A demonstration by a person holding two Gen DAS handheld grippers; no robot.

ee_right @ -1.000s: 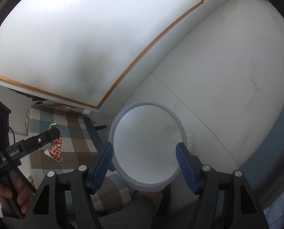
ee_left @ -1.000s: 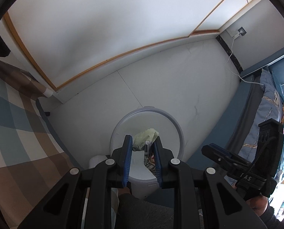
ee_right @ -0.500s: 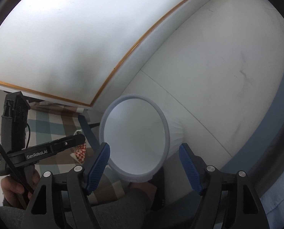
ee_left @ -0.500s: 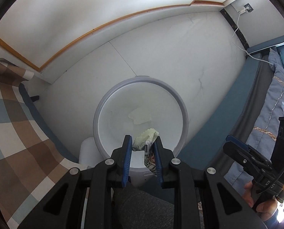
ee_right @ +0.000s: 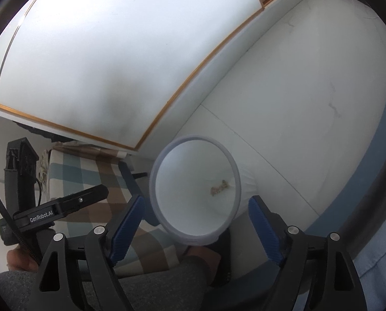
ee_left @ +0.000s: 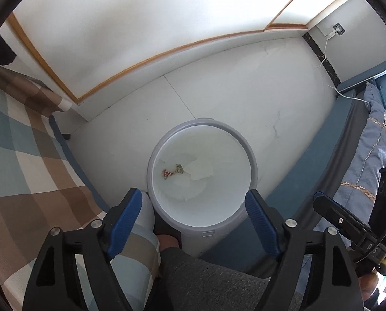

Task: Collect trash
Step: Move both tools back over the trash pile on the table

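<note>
— What is your left gripper (ee_left: pixel 193 207) doing?

— Its jaws have just been opening; they stand wide apart with nothing between them, right above the round grey bin (ee_left: pixel 252 160) on the white floor (ee_left: pixel 244 98).

— Where is the trash?

— The crumpled wrapper (ee_left: pixel 172 172), red-checked at one end and greenish at the other, lies at the bottom of the bin, touching a white tissue (ee_left: pixel 202 171).

— And your right gripper (ee_right: pixel 195 223)?

— Released too, its jaws having just widened, empty, pointing down at the bin's near rim. From there I can see the wrapper only as a small blurred scrap inside.

— Anything beside the bin?

— The plaid cushion (ee_left: pixel 19 155), just to its left.
</note>
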